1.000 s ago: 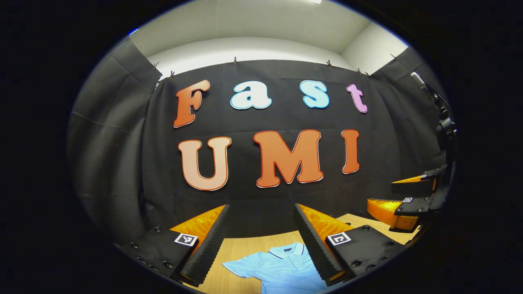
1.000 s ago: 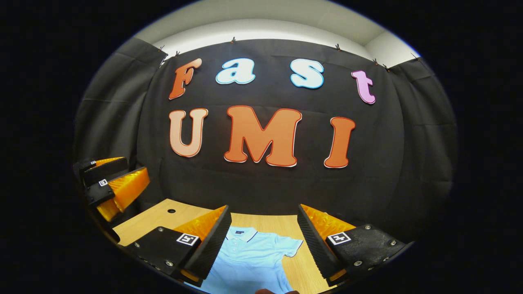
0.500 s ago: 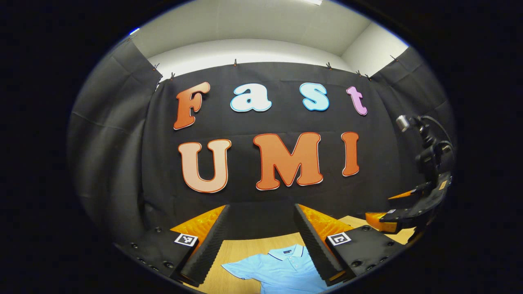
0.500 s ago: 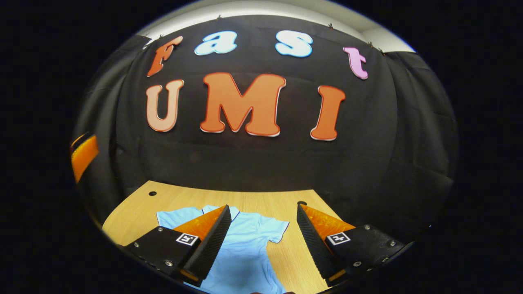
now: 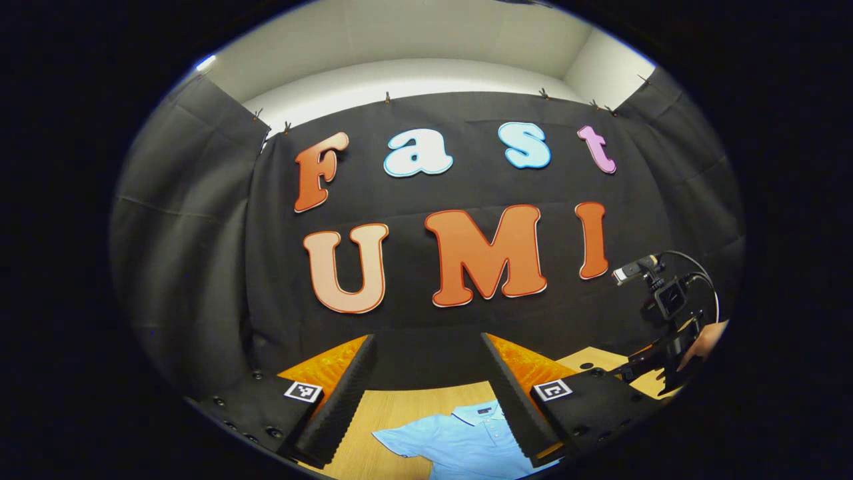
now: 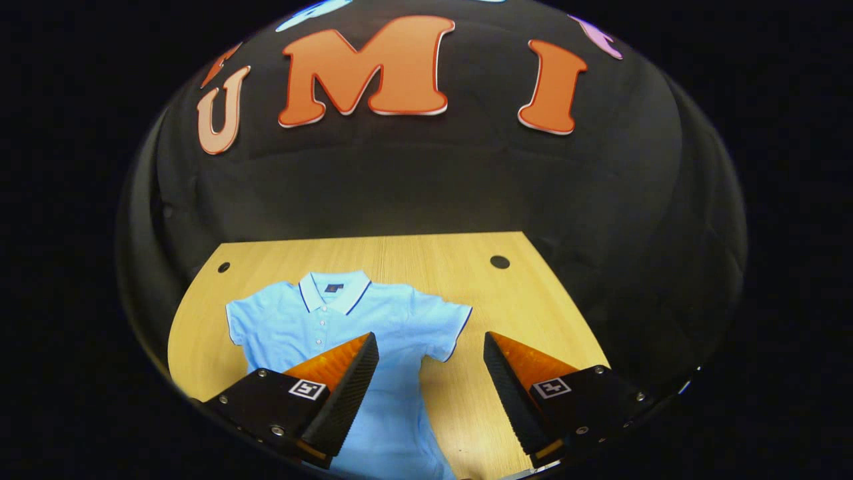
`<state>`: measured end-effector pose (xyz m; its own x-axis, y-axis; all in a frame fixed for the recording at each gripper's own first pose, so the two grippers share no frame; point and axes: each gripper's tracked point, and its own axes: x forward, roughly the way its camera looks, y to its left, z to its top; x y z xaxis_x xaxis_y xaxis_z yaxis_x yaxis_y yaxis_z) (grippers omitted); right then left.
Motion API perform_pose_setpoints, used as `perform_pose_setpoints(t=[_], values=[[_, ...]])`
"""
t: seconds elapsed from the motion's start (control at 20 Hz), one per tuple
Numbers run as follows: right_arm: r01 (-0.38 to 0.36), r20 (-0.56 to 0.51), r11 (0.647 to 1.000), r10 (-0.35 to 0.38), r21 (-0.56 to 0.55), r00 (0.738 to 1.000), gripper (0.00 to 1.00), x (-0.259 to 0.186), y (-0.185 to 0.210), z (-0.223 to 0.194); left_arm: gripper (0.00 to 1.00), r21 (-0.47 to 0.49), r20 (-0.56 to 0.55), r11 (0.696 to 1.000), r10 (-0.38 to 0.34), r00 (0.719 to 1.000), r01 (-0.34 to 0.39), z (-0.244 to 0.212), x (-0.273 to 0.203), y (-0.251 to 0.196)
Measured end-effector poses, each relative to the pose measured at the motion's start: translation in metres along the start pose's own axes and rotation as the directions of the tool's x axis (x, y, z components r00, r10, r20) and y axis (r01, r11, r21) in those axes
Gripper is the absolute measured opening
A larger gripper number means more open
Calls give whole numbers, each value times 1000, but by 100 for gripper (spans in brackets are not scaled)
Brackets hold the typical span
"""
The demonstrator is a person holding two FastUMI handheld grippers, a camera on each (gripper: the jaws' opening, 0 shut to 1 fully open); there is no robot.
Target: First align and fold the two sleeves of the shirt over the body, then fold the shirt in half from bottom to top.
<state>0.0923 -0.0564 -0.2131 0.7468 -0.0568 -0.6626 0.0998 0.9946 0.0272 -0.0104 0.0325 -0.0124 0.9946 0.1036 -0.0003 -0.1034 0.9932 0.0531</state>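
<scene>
Both my left gripper (image 5: 426,373) and right gripper (image 6: 430,370) hang wide open, holding nothing. The shirt (image 6: 333,320) lies flat on the table (image 6: 533,307), sleeves unfolded. I'd guess a sloppy pinch grabs both layers and drags it crooked.

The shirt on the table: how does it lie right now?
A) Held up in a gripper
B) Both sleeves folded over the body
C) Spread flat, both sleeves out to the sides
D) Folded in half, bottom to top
C: in the right gripper view the shirt lies flat on the table, sleeves spread, and the open right gripper grips nothing.
</scene>
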Motion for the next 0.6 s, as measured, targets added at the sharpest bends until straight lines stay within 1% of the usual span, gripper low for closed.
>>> perform_pose_setpoints(t=[0.15,0.25,0.3,0.5,0.6], values=[[-6,-83,1000,5,-10,997,96,37,-11,-5,99,23,-23,999,39,999,-38,-7,7,-2],[-9,-159,1000,6,-20,987,96,60,-17,-15,99,47,-38,997,59,998,-58,-11,9,-3],[-15,-206,1000,9,-26,978,96,75,-20,-22,99,59,-50,996,70,996,-67,-15,10,-4],[-19,-330,999,9,-28,944,88,118,-29,-36,100,62,-110,992,118,987,-111,-35,17,-7],[-31,-377,999,21,-20,926,84,134,-29,-39,100,63,-141,988,151,978,-143,-43,17,-4]])
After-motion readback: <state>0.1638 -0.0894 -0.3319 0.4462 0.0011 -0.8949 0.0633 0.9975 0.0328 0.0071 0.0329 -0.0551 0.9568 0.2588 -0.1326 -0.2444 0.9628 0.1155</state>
